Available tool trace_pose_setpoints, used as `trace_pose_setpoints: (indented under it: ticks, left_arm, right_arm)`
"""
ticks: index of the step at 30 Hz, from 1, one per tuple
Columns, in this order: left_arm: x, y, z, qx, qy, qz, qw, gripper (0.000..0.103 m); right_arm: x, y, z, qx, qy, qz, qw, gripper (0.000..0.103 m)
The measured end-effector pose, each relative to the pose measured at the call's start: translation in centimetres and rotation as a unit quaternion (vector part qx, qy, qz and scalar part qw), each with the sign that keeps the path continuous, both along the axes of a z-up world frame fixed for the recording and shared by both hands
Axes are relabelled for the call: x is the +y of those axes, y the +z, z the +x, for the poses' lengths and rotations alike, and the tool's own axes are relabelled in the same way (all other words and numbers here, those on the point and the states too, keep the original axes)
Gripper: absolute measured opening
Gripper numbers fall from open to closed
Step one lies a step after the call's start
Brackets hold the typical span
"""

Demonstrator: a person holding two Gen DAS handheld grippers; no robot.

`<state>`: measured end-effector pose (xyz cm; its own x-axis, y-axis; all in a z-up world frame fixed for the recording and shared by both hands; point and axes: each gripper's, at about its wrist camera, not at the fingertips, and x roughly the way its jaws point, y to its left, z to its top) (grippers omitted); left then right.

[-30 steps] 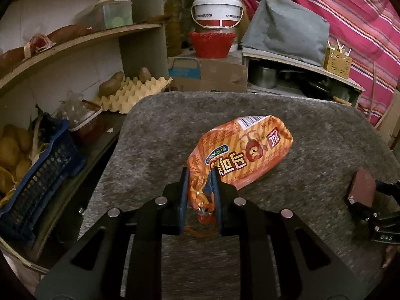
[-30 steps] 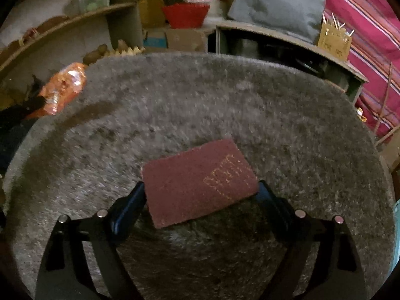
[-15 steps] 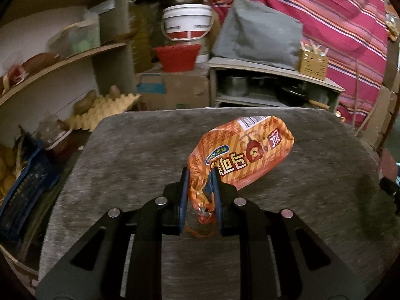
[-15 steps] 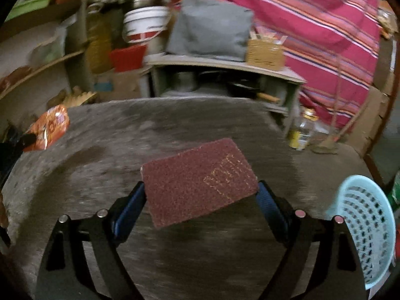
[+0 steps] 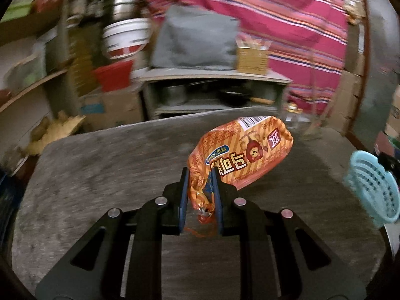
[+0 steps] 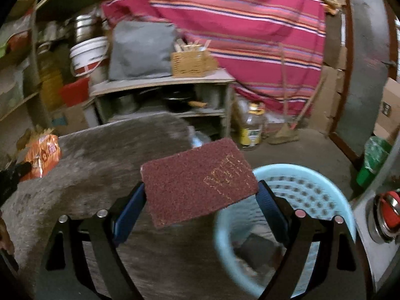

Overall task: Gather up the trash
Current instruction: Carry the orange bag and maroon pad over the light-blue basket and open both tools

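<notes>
Trash is in both grippers but none of it has reached the bin. The left gripper (image 5: 200, 195) is pinched nearly shut on the crimped end of an orange snack bag (image 5: 240, 152), which hangs clear above the grey carpeted bench (image 5: 100, 165), over its far right part. The right gripper (image 6: 200, 200) stands wide, its two blue pads pressing the short ends of a maroon scouring pad (image 6: 200, 180), held flat and tilted. This pad sits over the right edge of the bench, with the pale blue basket (image 6: 312, 180) just beyond and below it on the floor. In the left wrist view the same basket shows off the bench's right edge, well apart from the snack bag.

I judge the picking-up as done for these two pieces and the carrying as partly done. The pad looks close to a drop, needing only a little more reach over the rim. The bag has further to go. What is left is releasing each piece into the basket.

Both views are smeared by motion, so shelves and pots behind are soft. A dark flat shape lies in the basket's bottom, but I cannot tell what it is. The near rim of the basket is hidden behind the right gripper's finger. Whether more trash lies on the bench is uncertain, since its near edge is covered by the grippers.
</notes>
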<state>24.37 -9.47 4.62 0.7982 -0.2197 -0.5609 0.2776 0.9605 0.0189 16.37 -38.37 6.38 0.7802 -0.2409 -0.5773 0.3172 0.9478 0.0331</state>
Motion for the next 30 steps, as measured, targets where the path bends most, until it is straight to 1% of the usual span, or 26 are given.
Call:
trace_pose_setpoints:
  ticks: [2,4,5,8,12,14,18,21,22,23,24,25,26,28,30]
  left_arm:
    - [-3.1,0.3,-0.8,-0.004,-0.027,0.006,0.9996,0.017]
    - [-7.0,0.7,-2.0,-0.01,-0.066,0.01,0.9977,0.017]
    - [-8.3,0.7,-2.5,-0.012,-0.076,0.01,0.997,0.017]
    - [-13.5,0.8,-3.8,-0.008,-0.12,0.001,0.9928,0.017]
    - [-20.3,0.0,-5.3,-0.006,-0.164,0.02,0.9862,0.018]
    - [-23.0,-0.6,-5.8,0.001,-0.182,0.027,0.983,0.018]
    - [-27.9,-2.3,-6.4,0.031,-0.215,0.041,0.9752,0.02]
    - [-30.0,-2.8,-6.4,0.041,-0.226,0.046,0.9721,0.022]
    - [-30.1,-2.9,-6.4,0.044,-0.227,0.041,0.972,0.028]
    - [-30.3,-2.9,-6.3,0.051,-0.228,0.033,0.9718,0.043]
    - [-30.3,-2.8,-6.3,0.054,-0.227,0.027,0.972,0.051]
    - [-30.2,-2.7,-6.1,0.053,-0.222,0.023,0.9733,0.064]
    - [-30.0,-2.6,-6.1,0.049,-0.218,0.019,0.9746,0.07]
    - [-29.7,-2.3,-6.1,0.044,-0.216,0.02,0.9752,0.073]
    - [-28.9,-2.0,-6.0,0.037,-0.203,0.02,0.9782,0.079]
  right_arm:
    - [-2.0,0.5,-1.1,-0.004,-0.015,0.001,1.0,0.087]
    - [-4.2,0.8,-2.3,-0.008,-0.035,0.002,0.999,0.087]
    - [-5.4,0.9,-3.1,-0.01,-0.046,0.003,0.999,0.087]
    - [-8.0,0.8,-4.9,-0.012,-0.072,0.006,0.997,0.087]
    - [-10.9,0.4,-7.3,-0.019,-0.097,0.02,0.995,0.087]
    - [-12.1,0.2,-8.3,-0.021,-0.105,0.023,0.994,0.087]
    - [-13.7,-0.3,-9.2,-0.023,-0.117,0.032,0.992,0.087]
    - [-14.8,-0.6,-9.9,-0.026,-0.123,0.042,0.991,0.087]
    - [-15.2,-0.7,-10.0,-0.027,-0.124,0.047,0.991,0.087]
    - [-15.5,-0.7,-10.1,-0.028,-0.125,0.05,0.99,0.087]
    - [-15.6,-0.8,-10.2,-0.029,-0.126,0.051,0.99,0.087]
    - [-15.7,-0.8,-10.3,-0.03,-0.127,0.052,0.99,0.087]
    - [-15.9,-0.9,-10.3,-0.03,-0.127,0.054,0.99,0.087]
    - [-16.0,-1.2,-10.4,-0.03,-0.128,0.059,0.989,0.087]
    - [-16.1,-1.4,-10.3,-0.029,-0.129,0.063,0.989,0.087]
